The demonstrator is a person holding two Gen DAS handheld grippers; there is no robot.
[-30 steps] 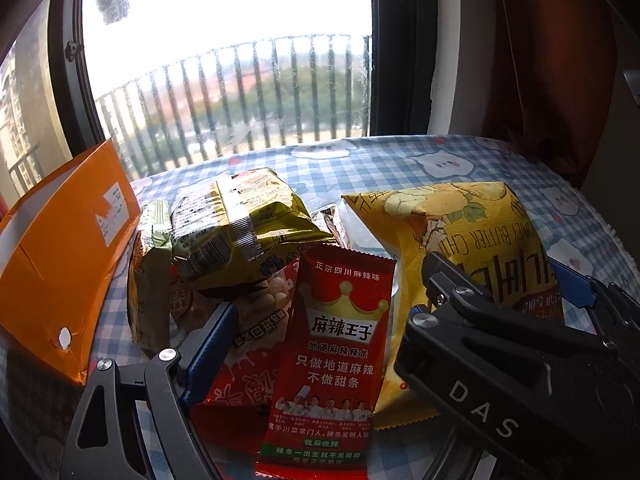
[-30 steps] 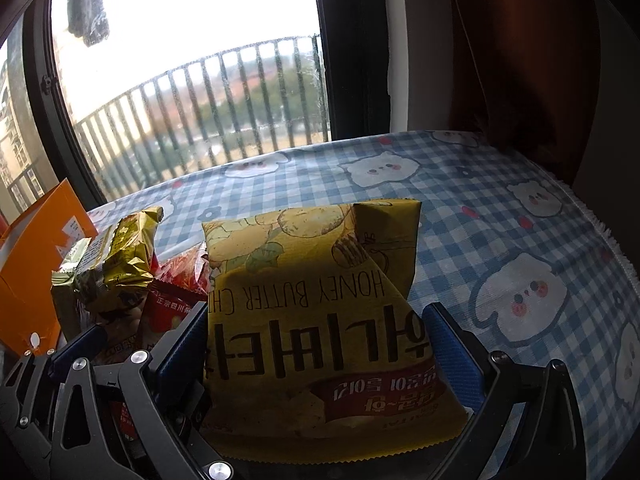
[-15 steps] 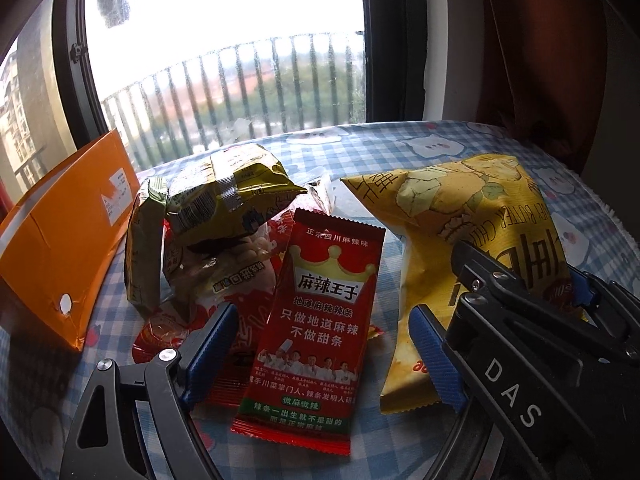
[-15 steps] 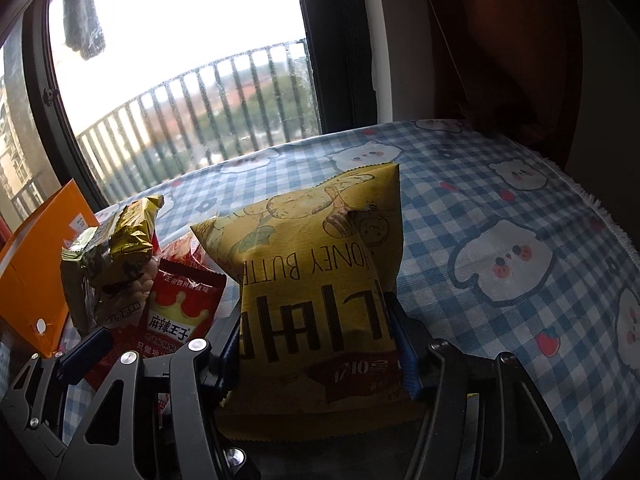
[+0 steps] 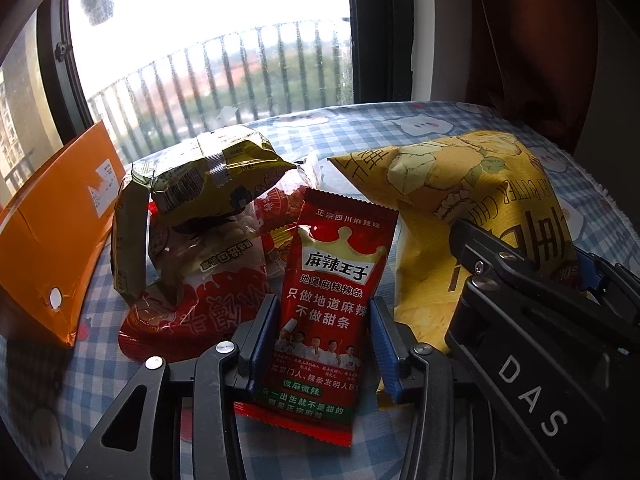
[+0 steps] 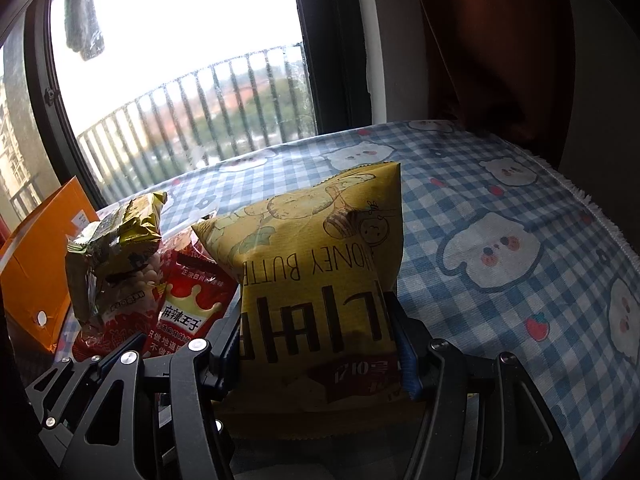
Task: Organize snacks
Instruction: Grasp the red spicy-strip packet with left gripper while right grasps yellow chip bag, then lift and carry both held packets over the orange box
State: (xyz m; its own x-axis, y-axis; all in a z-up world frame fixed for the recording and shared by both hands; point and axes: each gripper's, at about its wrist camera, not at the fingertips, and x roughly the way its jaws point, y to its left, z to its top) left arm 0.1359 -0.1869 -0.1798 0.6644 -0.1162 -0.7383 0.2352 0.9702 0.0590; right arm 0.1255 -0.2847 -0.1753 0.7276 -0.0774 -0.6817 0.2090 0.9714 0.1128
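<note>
A red spicy-strip packet [image 5: 336, 264] lies on the checked cloth, its lower half between my left gripper's [image 5: 324, 304] blue pads. Those jaws are closing, and both pads touch the packet's edges. A yellow honey-butter chip bag [image 6: 320, 232] stands squeezed between the pads of my right gripper [image 6: 314, 320], its sides creased inward. In the left wrist view the same chip bag [image 5: 452, 184] sits to the right of the red packet. The black right gripper [image 5: 524, 252] clamps its near end there.
Left of the red packet, an olive-gold snack pack [image 5: 208, 176] rests on a red-and-clear nut bag [image 5: 208, 288]. An orange carton [image 5: 52, 232] stands at the far left. The bear-print tablecloth [image 6: 500, 240] ends in a fringed edge at the right, below a dark curtain [image 6: 480, 40].
Both grippers went from wide open to closed: the right onto the yellow chip bag first, then the left onto the red packet. The chip bag is now pinched narrower.
</note>
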